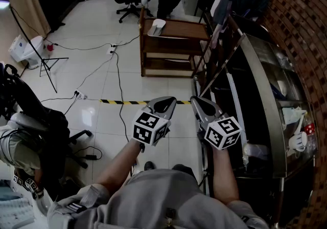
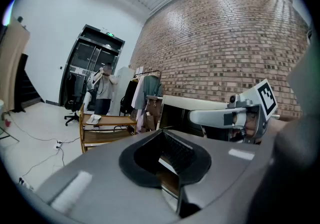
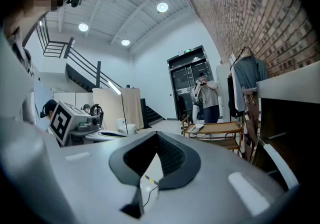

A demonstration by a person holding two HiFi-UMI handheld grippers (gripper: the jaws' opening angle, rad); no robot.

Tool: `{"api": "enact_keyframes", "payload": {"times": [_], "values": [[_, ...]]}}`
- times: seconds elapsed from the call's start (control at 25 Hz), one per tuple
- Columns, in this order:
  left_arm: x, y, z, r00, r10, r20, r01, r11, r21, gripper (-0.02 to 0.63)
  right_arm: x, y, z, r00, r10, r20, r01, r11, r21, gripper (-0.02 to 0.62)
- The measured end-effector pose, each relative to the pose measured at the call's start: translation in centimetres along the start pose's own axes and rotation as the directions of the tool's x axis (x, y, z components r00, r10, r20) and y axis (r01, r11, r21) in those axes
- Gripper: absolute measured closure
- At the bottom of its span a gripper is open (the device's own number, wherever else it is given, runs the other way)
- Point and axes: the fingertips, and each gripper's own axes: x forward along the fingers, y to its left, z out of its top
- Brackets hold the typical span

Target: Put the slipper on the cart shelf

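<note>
Head view, left gripper beside right gripper, near level, both closed

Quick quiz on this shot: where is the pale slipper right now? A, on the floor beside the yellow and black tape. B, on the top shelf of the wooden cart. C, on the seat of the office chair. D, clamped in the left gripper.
B: the head view shows the slipper lying on the top shelf of the wooden cart, near that shelf's left end.
</note>
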Motion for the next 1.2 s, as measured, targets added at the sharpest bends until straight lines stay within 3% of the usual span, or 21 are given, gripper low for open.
{"api": "enact_keyframes", "payload": {"times": [0.48,1.2], "values": [[0.6,9.2,0.6,0.998,0.060,-0.010,-0.060,0.998,-0.032,0.598,8.5,-0.7,0.5,0.999,0.032,-0.018,-0.032,0.999,0.005,0.595],[14.3,23.0,8.1,0.974,0.228,0.011,-0.227,0.974,-0.023,0.598,25.1,-13.7,7.3,0.981,0.190,0.036,-0.190,0.982,-0.022,0.595]]}}
